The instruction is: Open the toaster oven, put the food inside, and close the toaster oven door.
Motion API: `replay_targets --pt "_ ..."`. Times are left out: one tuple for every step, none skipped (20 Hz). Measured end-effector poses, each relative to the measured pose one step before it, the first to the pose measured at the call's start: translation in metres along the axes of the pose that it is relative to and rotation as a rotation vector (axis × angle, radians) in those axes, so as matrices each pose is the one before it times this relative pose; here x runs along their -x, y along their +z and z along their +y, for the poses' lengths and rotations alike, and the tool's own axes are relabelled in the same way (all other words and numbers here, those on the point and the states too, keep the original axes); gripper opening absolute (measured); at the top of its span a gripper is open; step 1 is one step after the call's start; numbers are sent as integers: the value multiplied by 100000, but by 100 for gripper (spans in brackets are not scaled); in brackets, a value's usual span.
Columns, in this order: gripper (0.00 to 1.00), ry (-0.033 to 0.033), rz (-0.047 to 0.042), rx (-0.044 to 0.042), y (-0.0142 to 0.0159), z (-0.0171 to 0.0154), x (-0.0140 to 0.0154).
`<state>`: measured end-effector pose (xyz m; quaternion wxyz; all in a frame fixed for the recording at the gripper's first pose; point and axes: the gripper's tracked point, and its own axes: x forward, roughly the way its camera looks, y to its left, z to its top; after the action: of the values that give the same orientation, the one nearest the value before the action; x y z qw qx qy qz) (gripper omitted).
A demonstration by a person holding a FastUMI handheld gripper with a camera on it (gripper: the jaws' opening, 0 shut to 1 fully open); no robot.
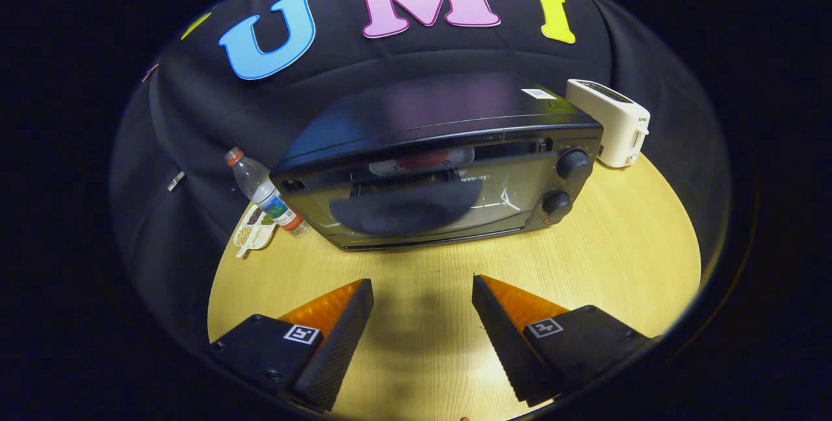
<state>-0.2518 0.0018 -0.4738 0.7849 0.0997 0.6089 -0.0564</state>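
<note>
A black toaster oven (442,167) stands on the wooden table (617,245), beyond my fingers, with its glass door shut. Through the glass I see a dark plate shape and something red on a rack inside. Two round knobs (573,164) sit at the oven's right end. My gripper (422,291) is open, with the fingers wide apart and nothing between them, hovering over the bare table a short way in front of the oven door.
A white pop-up toaster (611,121) stands behind the oven's right corner. A plastic water bottle (266,195) leans at the oven's left end, above a small white snack tray (255,231). Bare tabletop stretches between the fingers and the oven.
</note>
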Motion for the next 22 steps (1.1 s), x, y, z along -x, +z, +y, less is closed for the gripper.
replay_targets --pt "99 -364 -25 1158 14 -287 44" --pt "99 335 -703 1131 215 -24 103" --pt "99 571 -1135 575 385 -54 63" --pt "99 812 -1426 84 563 1 117" --pt "99 588 -927 -505 319 -64 136" --pt "99 376 -1243 -82 524 -109 164" --pt "99 -144 -1202 280 582 -192 373" --pt "99 140 -1402 732 609 -213 338" --pt "99 346 -1255 827 706 -191 473" --pt "99 167 -1312 707 639 -291 365" --pt "99 516 -1363 688 679 -269 594" --pt "99 255 -1661 729 726 -272 559" --pt "99 775 -1628 914 670 -243 771" --pt "99 776 -1582 1073 739 -280 762" --pt "99 564 -1744 953 815 -377 948" --pt "99 668 -2789 1383 1119 -437 1124" --pt "99 383 -2570 1478 1183 -624 1166" --pt "99 679 -3268 1661 1434 -601 1166" --pt "99 623 -3004 1712 1391 -642 1408" --pt "99 436 -3469 1636 1663 -824 1268" --pt "99 551 -3705 958 1979 -905 1402" --pt "99 1029 -4559 655 2193 -717 1299"
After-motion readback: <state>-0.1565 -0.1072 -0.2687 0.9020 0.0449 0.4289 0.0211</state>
